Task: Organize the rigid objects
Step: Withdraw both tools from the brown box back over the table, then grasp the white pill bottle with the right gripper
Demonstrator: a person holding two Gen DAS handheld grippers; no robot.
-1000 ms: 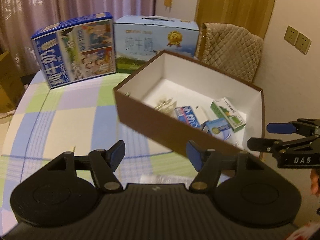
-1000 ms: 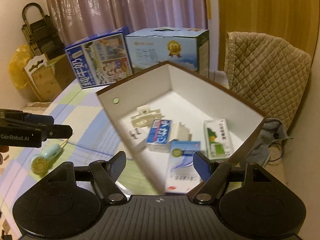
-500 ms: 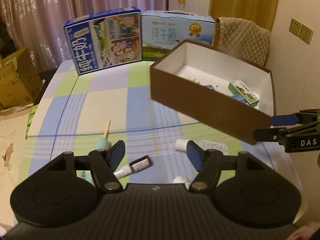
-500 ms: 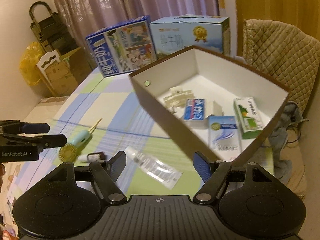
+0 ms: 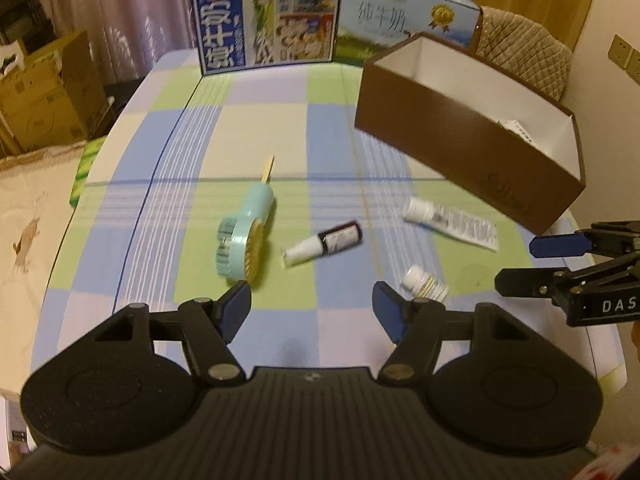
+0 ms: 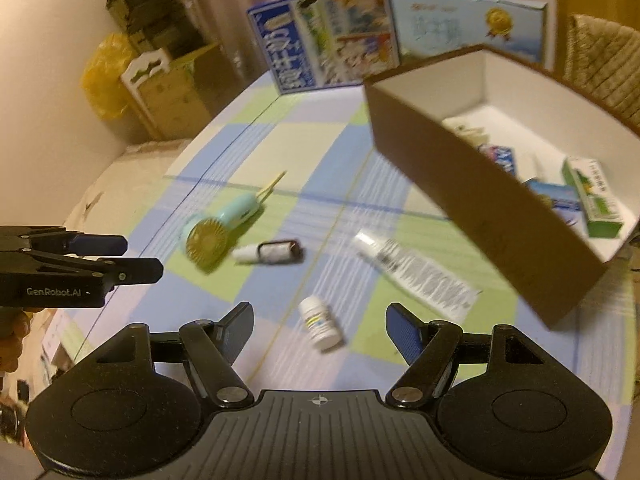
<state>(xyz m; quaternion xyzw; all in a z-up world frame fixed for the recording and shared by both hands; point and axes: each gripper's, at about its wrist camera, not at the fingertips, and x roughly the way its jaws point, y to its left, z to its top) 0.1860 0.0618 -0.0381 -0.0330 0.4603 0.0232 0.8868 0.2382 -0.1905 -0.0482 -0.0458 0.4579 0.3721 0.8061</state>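
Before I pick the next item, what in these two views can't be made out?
- Brown box contents: left wrist view, near wall hides nearly all.
- Small white bottle label: right wrist view, motion blur.
- White tube print: right wrist view, blurred.
- Dark vial label: left wrist view, too small.

Two big milk cartons (image 5: 266, 16) (image 5: 404, 20) stand at the table's far edge by the curtain (image 5: 132, 8). Quilted chair (image 5: 528, 56) on the right, cardboard boxes (image 5: 44, 92) on the left.

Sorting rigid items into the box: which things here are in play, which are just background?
In play:
- brown box
- handheld fan
- dark vial
- white tube
- small white bottle
- left gripper and right gripper, both open

Background:
- two milk cartons
- quilted chair
- cardboard boxes
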